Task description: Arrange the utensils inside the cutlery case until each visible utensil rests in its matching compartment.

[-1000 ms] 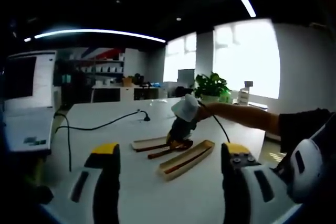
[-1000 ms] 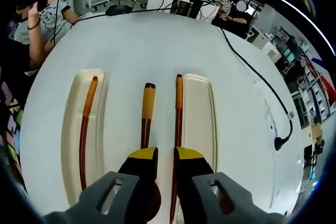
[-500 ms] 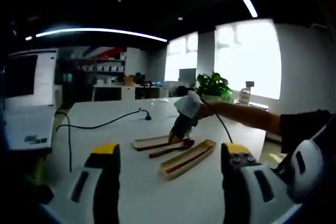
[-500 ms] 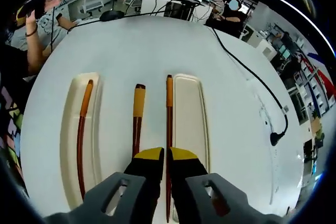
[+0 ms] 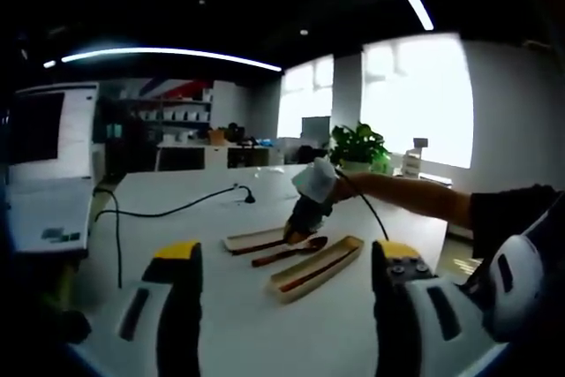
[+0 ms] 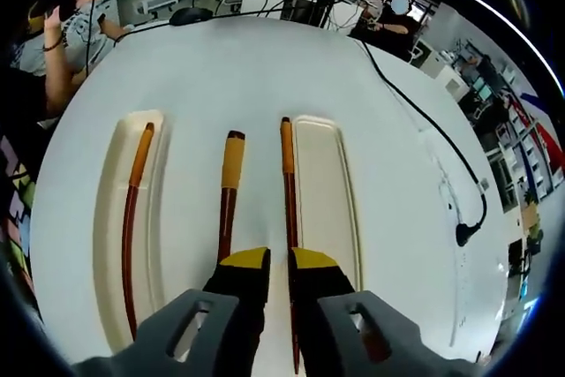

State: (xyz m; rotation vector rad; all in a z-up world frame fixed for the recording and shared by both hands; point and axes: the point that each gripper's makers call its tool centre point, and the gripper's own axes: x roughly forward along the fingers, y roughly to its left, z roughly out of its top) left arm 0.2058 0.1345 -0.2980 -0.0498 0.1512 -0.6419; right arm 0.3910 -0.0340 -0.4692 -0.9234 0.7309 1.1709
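Two cream case trays lie side by side on the white table. The left tray (image 6: 106,218) holds a dark red utensil with an orange handle (image 6: 132,200). A spoon with a yellow handle (image 6: 231,174) lies on the table between the trays. A thin orange-tipped utensil (image 6: 287,165) runs along the left rim of the right tray (image 6: 325,192), and my right gripper (image 6: 279,260) is shut on it. In the left gripper view my left gripper (image 5: 287,253) hangs wide open and holds nothing, well short of the trays (image 5: 328,260), while the right gripper (image 5: 309,196) touches down there.
A black cable (image 6: 433,156) curls across the table to the right of the trays. A laptop (image 5: 48,174) sits at the far left, and a plant (image 5: 356,143) stands behind. A person's arm (image 5: 415,196) reaches in from the right. People sit beyond the table (image 6: 62,24).
The right gripper has shifted slightly, rising and settling again, with the thin utensil still between its jaws. The left gripper has stayed still and open.
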